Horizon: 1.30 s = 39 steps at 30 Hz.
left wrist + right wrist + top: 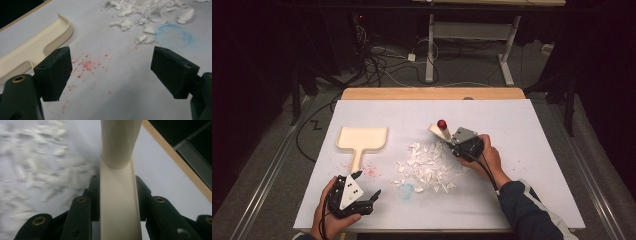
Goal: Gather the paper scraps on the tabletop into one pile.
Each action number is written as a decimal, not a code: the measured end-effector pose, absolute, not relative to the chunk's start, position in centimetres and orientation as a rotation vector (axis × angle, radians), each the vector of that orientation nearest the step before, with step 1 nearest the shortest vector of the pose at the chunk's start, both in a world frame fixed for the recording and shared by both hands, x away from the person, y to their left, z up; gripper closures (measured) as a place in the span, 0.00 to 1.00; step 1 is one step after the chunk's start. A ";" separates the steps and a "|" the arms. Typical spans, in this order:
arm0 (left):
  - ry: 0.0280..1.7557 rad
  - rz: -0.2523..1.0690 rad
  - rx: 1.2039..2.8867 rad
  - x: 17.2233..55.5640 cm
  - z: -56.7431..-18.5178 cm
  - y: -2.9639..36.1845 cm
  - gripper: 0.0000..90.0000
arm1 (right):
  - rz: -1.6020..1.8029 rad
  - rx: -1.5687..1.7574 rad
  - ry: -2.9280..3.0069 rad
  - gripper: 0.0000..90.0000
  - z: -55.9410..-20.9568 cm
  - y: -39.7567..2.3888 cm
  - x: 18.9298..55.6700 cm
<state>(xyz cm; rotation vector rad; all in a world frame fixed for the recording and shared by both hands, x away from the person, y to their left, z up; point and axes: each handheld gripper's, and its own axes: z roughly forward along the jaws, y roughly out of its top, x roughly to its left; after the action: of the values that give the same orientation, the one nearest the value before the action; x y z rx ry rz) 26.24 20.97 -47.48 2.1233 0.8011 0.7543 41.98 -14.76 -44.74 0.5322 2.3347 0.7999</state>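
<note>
Two tongs: right tongs [451, 138] clamp the cream plastic brush [443, 131] to sweep white paper scraps [427, 167]; left tongs [366, 186] wait apart near the cream dustpan [362, 138].

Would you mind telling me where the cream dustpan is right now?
In the high view the cream dustpan lies on the left of the white table, beyond the open left tongs, left of the white scraps.
</note>
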 end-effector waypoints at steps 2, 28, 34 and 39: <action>0.798 0.751 2.123 26.2 -47.5 20.9 0.19 | 0.803 0.508 2.352 0.76 -44.7 -14.6 41.5; 0.770 0.753 2.146 25.9 -47.3 20.5 0.19 | 0.986 0.552 2.286 0.76 -39.2 -21.8 34.9; 0.766 0.755 2.150 25.9 -47.2 20.4 0.19 | 0.905 0.673 2.236 0.76 -39.5 -25.0 34.5; 0.762 0.753 2.154 25.9 -47.2 20.3 0.19 | 0.787 0.780 2.242 0.76 -41.1 -26.9 34.4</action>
<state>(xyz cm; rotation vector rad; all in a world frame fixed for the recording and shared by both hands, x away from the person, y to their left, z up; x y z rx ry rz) 25.91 20.28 -47.23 2.1540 0.7619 0.7531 34.44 -26.94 -41.06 0.7801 2.2420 0.7867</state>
